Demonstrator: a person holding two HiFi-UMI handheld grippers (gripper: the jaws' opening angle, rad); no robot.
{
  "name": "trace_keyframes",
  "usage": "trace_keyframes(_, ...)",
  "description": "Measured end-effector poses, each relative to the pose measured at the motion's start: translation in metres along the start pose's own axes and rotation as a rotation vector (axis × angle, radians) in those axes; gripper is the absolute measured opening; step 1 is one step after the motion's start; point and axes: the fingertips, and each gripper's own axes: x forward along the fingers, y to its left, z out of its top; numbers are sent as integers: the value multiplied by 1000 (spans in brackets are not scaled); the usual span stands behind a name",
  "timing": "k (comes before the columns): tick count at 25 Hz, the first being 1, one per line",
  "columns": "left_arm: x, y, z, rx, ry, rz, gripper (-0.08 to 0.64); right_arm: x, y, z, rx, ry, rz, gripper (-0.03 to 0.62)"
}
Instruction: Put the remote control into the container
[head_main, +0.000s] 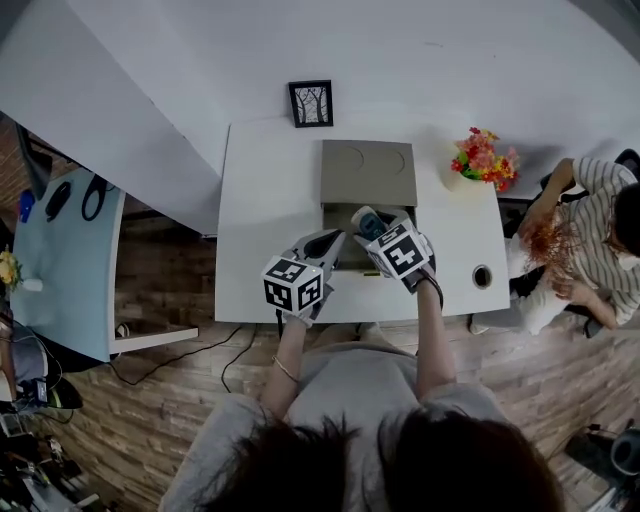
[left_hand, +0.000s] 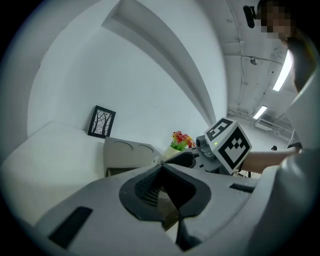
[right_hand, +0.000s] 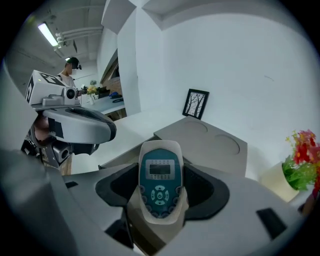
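The remote control (right_hand: 160, 180) is white with a teal face and small buttons, standing upright between my right gripper's (right_hand: 162, 188) jaws, which are shut on it. In the head view the remote control (head_main: 367, 221) hangs over the open mouth of the grey-brown container (head_main: 368, 172), whose lid is folded back flat. My left gripper (head_main: 325, 243) hovers at the container's front left corner, jaws shut with nothing between them. From the left gripper view its tips (left_hand: 161, 172) meet, and the right gripper (left_hand: 187, 160) and the container (left_hand: 127, 152) lie beyond.
The white table (head_main: 260, 220) carries a framed picture (head_main: 311, 103) at the back, a vase of flowers (head_main: 485, 158) at the right and a round cable hole (head_main: 482, 276). A person (head_main: 590, 240) sits beside the right edge. A light-blue table (head_main: 60, 260) stands to the left.
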Motion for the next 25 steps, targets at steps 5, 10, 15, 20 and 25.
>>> trace_keyframes(5,2,3,-11,-25,16,16,3,18,-3,-15,20,75,6,284)
trace_keyframes(10,2,8,-12,-36,9,38,3,34,-5,-32,60,155,17,284)
trace_keyframes(15,6,8,-14,-38,21,37,3,43,-11,-36,73,178,6,284)
trace_keyframes(20,7,10,-15,-46,27,38,3,49,-15,-39,103,198,-6,284)
trace_keyframes(25,13,12,-17,-47,36,38,3,52,-23,-42,131,206,-17,284)
